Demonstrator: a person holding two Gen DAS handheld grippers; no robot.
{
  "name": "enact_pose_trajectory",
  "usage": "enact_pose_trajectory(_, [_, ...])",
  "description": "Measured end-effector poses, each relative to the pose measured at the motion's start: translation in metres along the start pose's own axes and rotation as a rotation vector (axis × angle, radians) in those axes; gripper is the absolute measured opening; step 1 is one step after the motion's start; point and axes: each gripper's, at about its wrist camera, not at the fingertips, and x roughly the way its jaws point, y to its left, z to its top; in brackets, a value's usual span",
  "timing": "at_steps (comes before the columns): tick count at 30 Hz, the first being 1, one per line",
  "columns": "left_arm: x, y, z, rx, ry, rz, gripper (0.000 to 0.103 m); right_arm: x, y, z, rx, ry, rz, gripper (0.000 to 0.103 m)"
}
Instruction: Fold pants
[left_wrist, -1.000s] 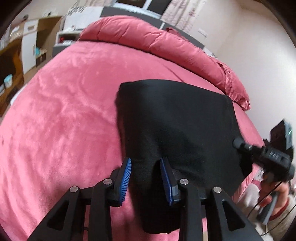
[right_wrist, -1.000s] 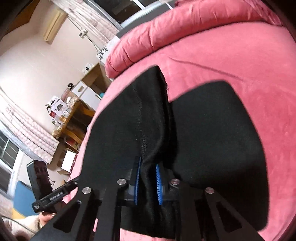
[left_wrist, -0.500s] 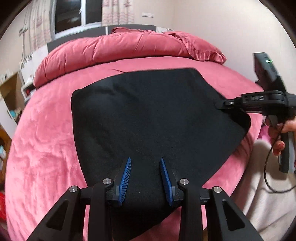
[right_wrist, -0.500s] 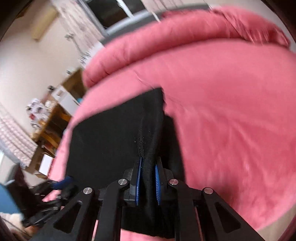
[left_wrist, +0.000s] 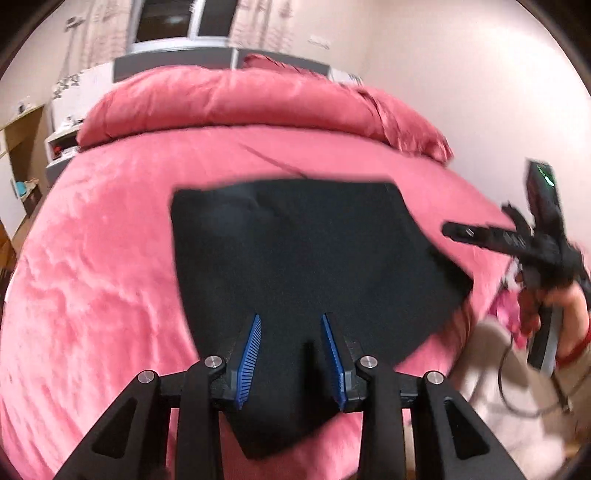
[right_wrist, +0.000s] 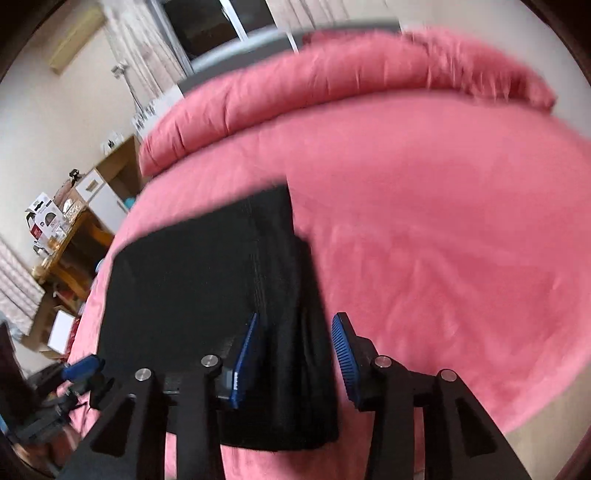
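Black pants (left_wrist: 303, 258) lying folded on the pink bed (left_wrist: 92, 280), the right gripper (right_wrist: 295, 354) having just opened its fingers off the side edge, the left gripper (left_wrist: 291, 354) half open and empty: both should withdraw clear without snagging cloth.

We can read no text, label or number in either view. The printed box (right_wrist: 43, 218) on the wooden shelf at nine o'clock in the right wrist view carries markings, but they are too small and blurred for us to make out.
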Motion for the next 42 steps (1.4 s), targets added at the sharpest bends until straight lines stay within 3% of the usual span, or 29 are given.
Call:
enact_pose_trajectory(3, [0.009,0.004,0.029,-0.011,-0.007,0.04,0.034,0.0,0.033,0.023,-0.15,-0.053,-0.003,0.043])
enact_pose_trajectory(6, [0.029,0.005,0.055,-0.043,0.013,0.072,0.034,0.025,0.059,0.039,-0.238,-0.017,0.017,0.043])
enact_pose_trajectory(11, [0.067,0.007,0.072,-0.046,0.084,0.099,0.034,0.069,0.069,0.048,-0.233,0.071,0.014,0.043])
enact_pose_trajectory(15, [0.089,0.011,0.072,-0.045,0.103,0.147,0.034,0.089,0.072,0.048,-0.296,0.086,-0.038,0.043])
enact_pose_trajectory(23, [0.118,0.018,0.066,-0.054,0.119,0.173,0.034,0.114,0.043,0.048,-0.192,0.108,-0.022,0.033])
enact_pose_trajectory(32, [0.126,0.018,0.065,-0.027,0.106,0.191,0.035,0.136,0.04,0.043,-0.192,0.095,-0.05,0.031])
enact_pose_trajectory(42, [0.107,0.02,0.063,-0.069,0.093,0.169,0.035,0.109,0.045,0.038,-0.204,0.032,-0.033,0.034])
